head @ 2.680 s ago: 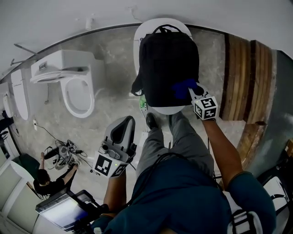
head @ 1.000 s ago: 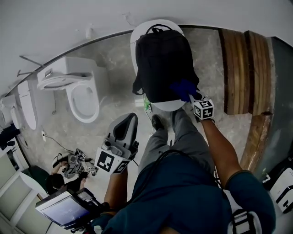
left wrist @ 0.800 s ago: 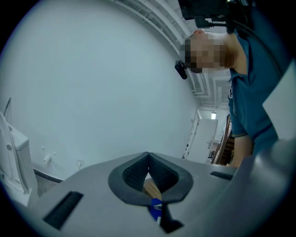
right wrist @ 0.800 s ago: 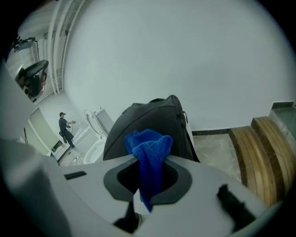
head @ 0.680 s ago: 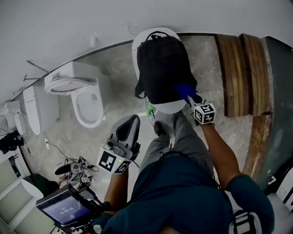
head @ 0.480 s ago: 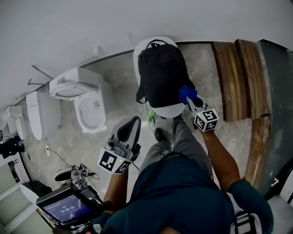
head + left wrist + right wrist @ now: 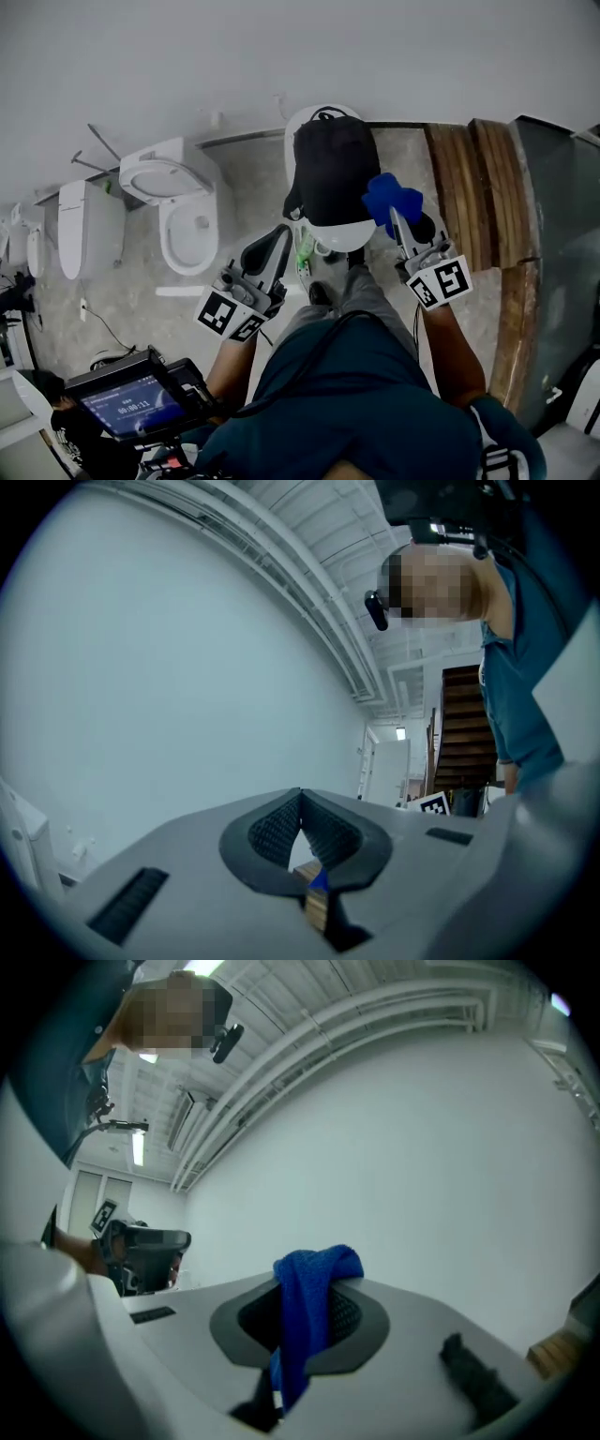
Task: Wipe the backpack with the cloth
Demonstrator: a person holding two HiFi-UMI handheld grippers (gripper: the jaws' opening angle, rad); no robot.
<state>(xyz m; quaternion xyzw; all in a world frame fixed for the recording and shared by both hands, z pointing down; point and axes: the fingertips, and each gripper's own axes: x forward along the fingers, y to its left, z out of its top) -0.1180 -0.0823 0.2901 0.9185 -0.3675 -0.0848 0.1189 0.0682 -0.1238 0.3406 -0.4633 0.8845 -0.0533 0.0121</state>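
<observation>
A black backpack (image 7: 332, 176) lies on a round white stand (image 7: 343, 235) by the wall. My right gripper (image 7: 395, 215) is lifted off the backpack's right side and tilted upward, shut on a blue cloth (image 7: 389, 198). In the right gripper view that cloth (image 7: 305, 1330) hangs pinched between the jaws of the right gripper (image 7: 314, 1277), with only wall and ceiling beyond. My left gripper (image 7: 280, 234) hovers left of the stand, apart from the backpack, shut with nothing in it. The left gripper (image 7: 301, 797) also faces upward in its own view.
Two white toilets (image 7: 187, 214) (image 7: 88, 229) stand to the left along the wall. Wooden planks (image 7: 464, 192) lie to the right. A green bottle (image 7: 302, 249) sits at the stand's foot. A small screen (image 7: 127, 404) is at lower left.
My right gripper has come up off the backpack's lower right corner with the cloth and tilted upward. The left gripper has risen slightly. The head view has swung to the right.
</observation>
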